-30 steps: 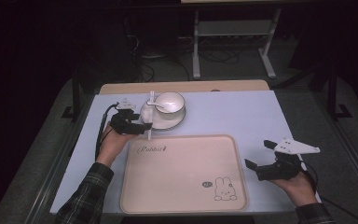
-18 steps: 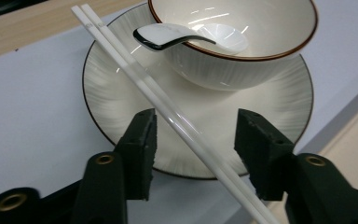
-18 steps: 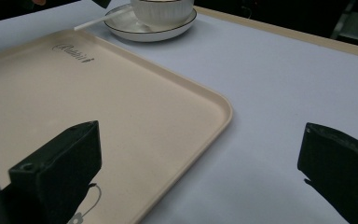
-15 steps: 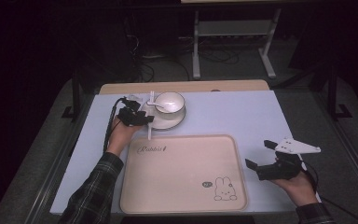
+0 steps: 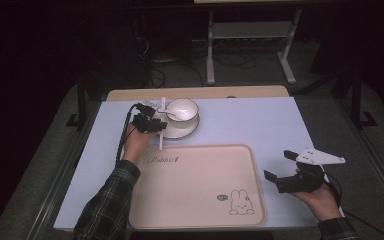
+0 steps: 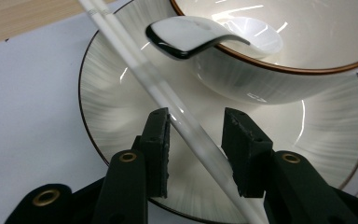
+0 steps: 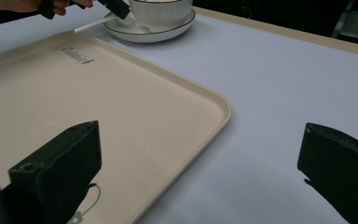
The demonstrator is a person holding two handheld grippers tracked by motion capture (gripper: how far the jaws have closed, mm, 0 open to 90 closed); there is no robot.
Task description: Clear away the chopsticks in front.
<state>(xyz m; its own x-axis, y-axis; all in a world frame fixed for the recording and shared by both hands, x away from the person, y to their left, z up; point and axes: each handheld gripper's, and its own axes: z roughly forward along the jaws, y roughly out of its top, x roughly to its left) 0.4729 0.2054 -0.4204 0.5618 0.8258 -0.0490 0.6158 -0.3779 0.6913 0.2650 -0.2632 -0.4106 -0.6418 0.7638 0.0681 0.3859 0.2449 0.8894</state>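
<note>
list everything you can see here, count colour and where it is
tray: 1, beige, rabbit drawing and lettering, near middle of the table
saucer: 1, white with a dark rim, far left part of the table
bowl: 1, white with a brown rim, on the saucer
spoon: 1, white, resting in the bowl with its handle over the rim
chopsticks: a white pair, lying across the saucer's left side
table: 1, pale blue top
left gripper: 1, black, open jaws either side of the chopsticks
right gripper: 1, black with a grey plate, open, right of the tray
sleeves: plaid, bottom edge
</note>
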